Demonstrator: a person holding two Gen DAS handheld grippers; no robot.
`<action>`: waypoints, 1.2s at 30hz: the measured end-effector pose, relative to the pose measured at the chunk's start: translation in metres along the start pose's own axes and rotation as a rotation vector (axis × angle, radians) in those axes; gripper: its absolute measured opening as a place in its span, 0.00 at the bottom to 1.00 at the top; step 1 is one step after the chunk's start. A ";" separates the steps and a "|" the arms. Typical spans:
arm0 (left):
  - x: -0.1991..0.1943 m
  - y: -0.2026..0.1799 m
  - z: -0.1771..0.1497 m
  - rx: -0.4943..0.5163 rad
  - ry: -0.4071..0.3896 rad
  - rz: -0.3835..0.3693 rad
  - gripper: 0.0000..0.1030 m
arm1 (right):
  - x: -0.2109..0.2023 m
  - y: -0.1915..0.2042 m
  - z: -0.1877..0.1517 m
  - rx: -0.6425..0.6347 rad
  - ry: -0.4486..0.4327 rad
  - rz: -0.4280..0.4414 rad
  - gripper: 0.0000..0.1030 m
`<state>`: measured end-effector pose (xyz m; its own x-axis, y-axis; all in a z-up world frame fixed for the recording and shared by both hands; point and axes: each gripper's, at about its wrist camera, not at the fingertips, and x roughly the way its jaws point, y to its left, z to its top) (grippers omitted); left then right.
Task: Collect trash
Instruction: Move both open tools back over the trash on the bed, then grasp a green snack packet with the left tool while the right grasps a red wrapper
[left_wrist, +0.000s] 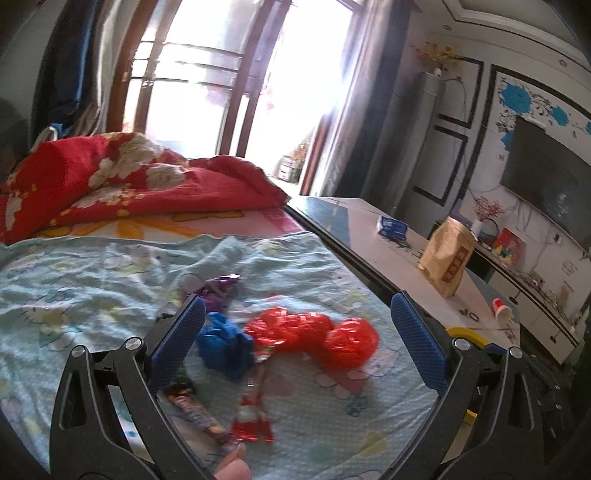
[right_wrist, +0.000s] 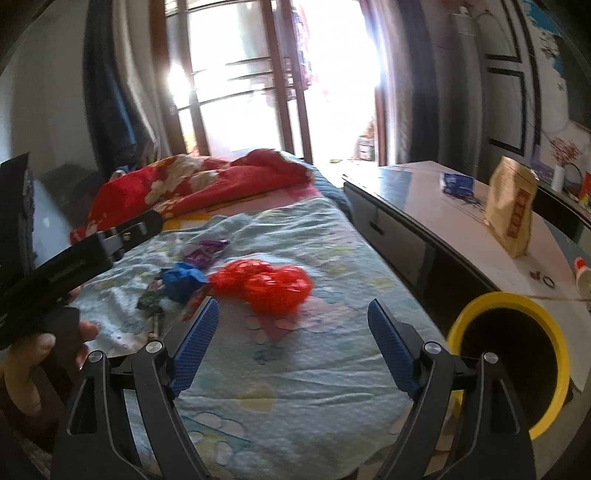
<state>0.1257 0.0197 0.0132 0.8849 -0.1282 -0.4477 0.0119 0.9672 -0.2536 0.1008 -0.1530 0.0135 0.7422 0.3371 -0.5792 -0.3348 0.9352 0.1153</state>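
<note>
The left tongs (left_wrist: 297, 317) hang released above a bed covered by a pale blue cartoon-print blanket (left_wrist: 92, 288), their blue ribbed pads wide apart with nothing between them. On the blanket lies a cluster of trash: at the left a long dark snack wrapper (left_wrist: 197, 413) and a crinkled purple foil wrapper (left_wrist: 218, 288), then a crumpled blue plastic scrap (left_wrist: 221, 343), a small red wrapper (left_wrist: 251, 424), and just beside the blue scrap a crumpled red plastic bag (left_wrist: 314, 336). A red floral quilt (left_wrist: 122, 181) is bunched at the far end of the bed.

The right tongs (right_wrist: 291, 325) are also released and empty, hovering over bare blanket nearer than the red bag. At the left edge of the right wrist view, a hand (right_wrist: 26, 369) grips the left tool's handle. To the right, beside the bed, stands a yellow-rimmed bin with a dark inside (right_wrist: 517, 354), and behind it a white bench (right_wrist: 461, 218) carrying a tan paper pouch (right_wrist: 511, 206).
</note>
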 end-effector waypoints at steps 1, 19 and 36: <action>-0.001 0.005 0.000 -0.008 0.000 0.009 0.90 | 0.001 0.005 0.001 -0.007 0.000 0.011 0.78; -0.004 0.111 -0.007 -0.162 0.060 0.173 0.90 | 0.064 0.079 0.001 -0.098 0.095 0.141 0.78; 0.034 0.159 -0.042 -0.329 0.243 0.043 0.41 | 0.135 0.098 -0.019 -0.063 0.276 0.195 0.50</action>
<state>0.1379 0.1600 -0.0784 0.7456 -0.1756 -0.6429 -0.2067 0.8562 -0.4735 0.1571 -0.0178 -0.0687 0.4785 0.4588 -0.7487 -0.4963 0.8447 0.2004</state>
